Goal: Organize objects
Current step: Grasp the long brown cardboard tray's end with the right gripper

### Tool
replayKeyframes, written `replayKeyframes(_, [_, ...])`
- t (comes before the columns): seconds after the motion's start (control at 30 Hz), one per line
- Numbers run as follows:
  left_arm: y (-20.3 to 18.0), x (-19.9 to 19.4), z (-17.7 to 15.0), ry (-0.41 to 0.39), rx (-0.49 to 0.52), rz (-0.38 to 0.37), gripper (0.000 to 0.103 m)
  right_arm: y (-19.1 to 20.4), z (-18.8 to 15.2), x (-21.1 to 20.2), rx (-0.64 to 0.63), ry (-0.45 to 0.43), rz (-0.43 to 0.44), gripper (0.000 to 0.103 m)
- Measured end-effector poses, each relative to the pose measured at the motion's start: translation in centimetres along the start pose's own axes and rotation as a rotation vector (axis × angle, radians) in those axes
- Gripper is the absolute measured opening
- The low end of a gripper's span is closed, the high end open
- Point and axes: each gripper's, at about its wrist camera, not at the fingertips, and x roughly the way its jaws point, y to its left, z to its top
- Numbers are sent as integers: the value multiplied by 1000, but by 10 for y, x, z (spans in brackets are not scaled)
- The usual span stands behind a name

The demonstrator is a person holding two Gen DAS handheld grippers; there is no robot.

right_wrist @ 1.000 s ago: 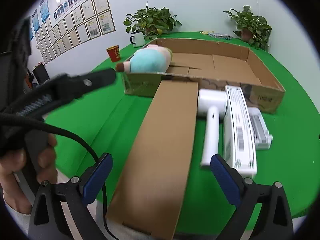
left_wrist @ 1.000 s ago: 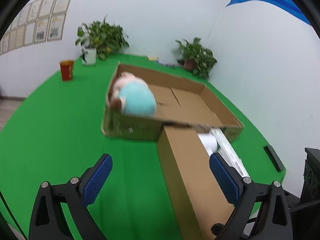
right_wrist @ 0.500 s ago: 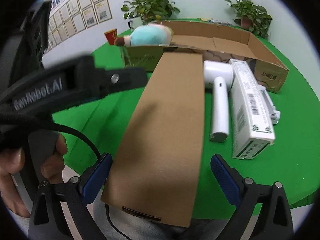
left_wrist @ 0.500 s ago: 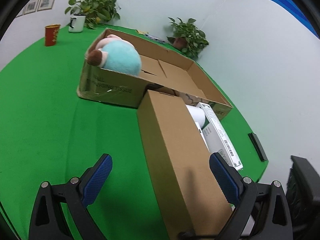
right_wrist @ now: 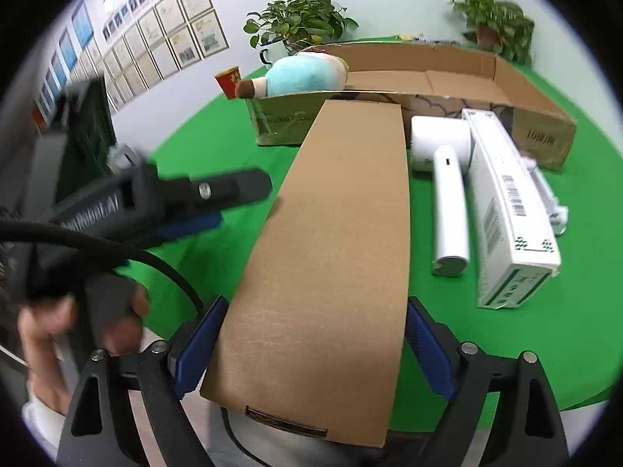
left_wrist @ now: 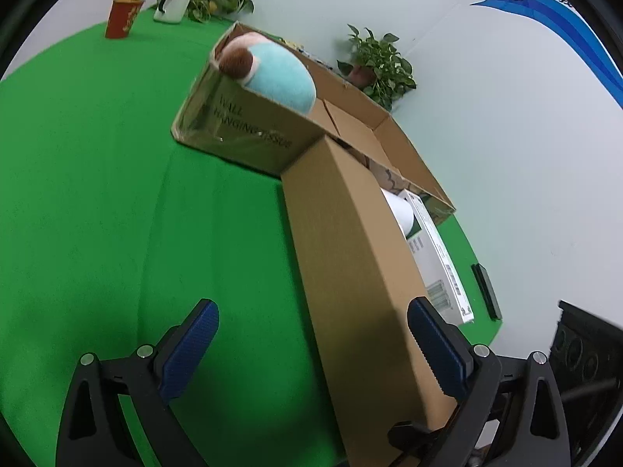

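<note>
A long brown carton point(right_wrist: 335, 233) lies on the green table point(right_wrist: 202, 148), its near end jutting past the table's edge. My right gripper point(right_wrist: 313, 334) straddles that near end. Its jaws are closing, with the blue pads point(right_wrist: 200, 336) close beside the carton's long sides and no clear press showing. My left gripper point(left_wrist: 311, 346) is open and low over the table; one finger hangs over the cloth, the other over the carton point(left_wrist: 350, 264). In the right wrist view a hand point(right_wrist: 78, 323) holds the left gripper point(right_wrist: 202, 210) to the left of the carton.
An open shallow cardboard box point(right_wrist: 506, 78) at the back holds a teal plush toy point(right_wrist: 303, 74). A white handheld device point(right_wrist: 447, 194) and a white barcode carton point(right_wrist: 506, 210) lie right of the long carton. A red cup point(left_wrist: 122, 17), potted plants point(left_wrist: 377, 66) and a black slab point(left_wrist: 484, 292) stand at the edges.
My left gripper sank and tipped down toward the table beside the long carton. My right gripper came in over the carton's near end and its jaws narrowed.
</note>
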Motion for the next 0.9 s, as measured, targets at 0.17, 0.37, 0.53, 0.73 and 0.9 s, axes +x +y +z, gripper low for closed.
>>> replayKeyframes(0.17, [4,0,-2,22,-64,-96,97,-19,-1,-2,119,16,203,88])
replayKeyframes(0.37, [-7,2,-1,43,-82,-157,71,-34,-3,0,171,62,355,88])
replayKeyframes(0.53, [-27,-6,3,15,-48,-166,67,-44,-2,-4,165,86,345,90])
replayKeyframes(0.73, [-60,-7,7,-1,24,-195,66,-55,-1,-29,114,26,260,93])
replayKeyframes(0.9, [-91,-1,4,0,113,-227,66,-44,4,-53,-4,-31,197,92])
